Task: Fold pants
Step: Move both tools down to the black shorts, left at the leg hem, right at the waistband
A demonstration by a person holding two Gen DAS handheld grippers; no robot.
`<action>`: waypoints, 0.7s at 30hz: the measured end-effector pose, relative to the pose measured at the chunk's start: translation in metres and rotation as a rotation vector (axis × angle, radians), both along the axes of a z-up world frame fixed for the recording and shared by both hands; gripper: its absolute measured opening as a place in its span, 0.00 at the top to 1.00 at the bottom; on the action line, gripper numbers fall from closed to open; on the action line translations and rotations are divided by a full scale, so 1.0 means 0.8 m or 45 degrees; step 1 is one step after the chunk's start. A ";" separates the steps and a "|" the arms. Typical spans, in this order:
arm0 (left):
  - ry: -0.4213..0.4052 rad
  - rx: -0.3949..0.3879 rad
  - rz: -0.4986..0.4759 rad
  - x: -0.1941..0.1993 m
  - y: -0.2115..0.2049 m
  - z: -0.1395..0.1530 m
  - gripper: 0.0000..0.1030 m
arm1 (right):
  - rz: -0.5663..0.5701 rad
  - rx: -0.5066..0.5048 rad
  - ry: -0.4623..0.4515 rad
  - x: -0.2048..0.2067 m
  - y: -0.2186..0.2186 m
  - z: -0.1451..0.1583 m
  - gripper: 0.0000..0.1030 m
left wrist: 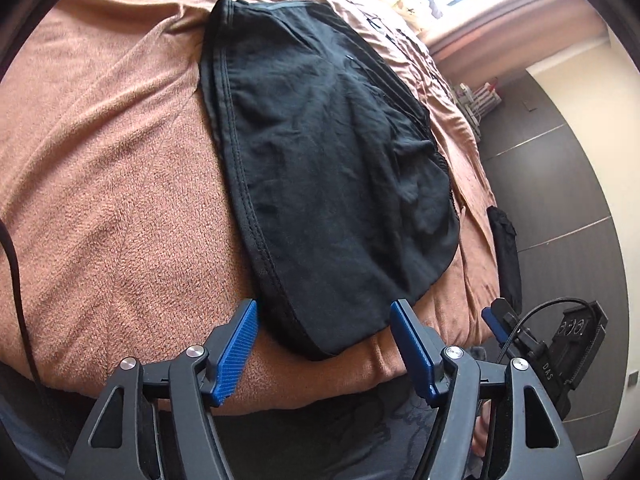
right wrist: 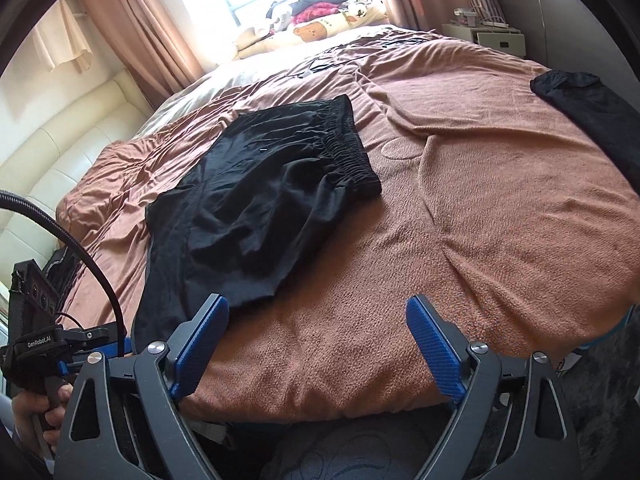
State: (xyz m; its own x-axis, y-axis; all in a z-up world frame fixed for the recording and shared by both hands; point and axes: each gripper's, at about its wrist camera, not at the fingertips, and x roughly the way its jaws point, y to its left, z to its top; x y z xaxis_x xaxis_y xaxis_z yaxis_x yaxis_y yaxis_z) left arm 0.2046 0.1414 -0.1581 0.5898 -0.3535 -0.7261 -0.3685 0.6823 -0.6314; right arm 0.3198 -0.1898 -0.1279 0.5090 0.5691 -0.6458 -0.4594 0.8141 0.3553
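Black pants (left wrist: 328, 168) lie flat on a brown blanket (left wrist: 112, 200), folded lengthwise. Their elastic waistband (right wrist: 348, 148) is at the far end. In the left wrist view the narrow near end of the pants lies between the blue pads of my left gripper (left wrist: 324, 306). That gripper is open and its pads stand apart from the cloth. My right gripper (right wrist: 316, 304) is open over bare blanket (right wrist: 460, 208). Its left fingertip (right wrist: 216, 308) sits right at the near corner of the pants (right wrist: 260, 184), with no cloth between the pads.
A second black garment (right wrist: 592, 112) lies at the bed's far right edge. Pillows and soft toys (right wrist: 320, 20) sit at the head under a bright window. A cream padded sofa (right wrist: 60, 160) runs along the left side. A hand (right wrist: 44, 404) holds the left gripper's handle.
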 end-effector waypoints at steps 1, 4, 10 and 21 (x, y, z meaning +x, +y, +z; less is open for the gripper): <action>0.011 -0.020 0.011 0.000 0.000 -0.002 0.32 | 0.005 0.011 0.013 0.003 0.003 -0.001 0.15; 0.039 -0.071 0.049 0.000 0.002 -0.005 0.32 | 0.019 0.027 0.036 0.011 0.009 -0.007 0.15; 0.098 -0.178 0.166 -0.003 0.010 -0.016 0.34 | 0.037 0.058 0.053 0.018 0.010 -0.013 0.15; 0.098 -0.232 0.341 -0.006 0.015 -0.025 0.46 | 0.041 0.119 0.094 0.023 0.008 -0.023 0.19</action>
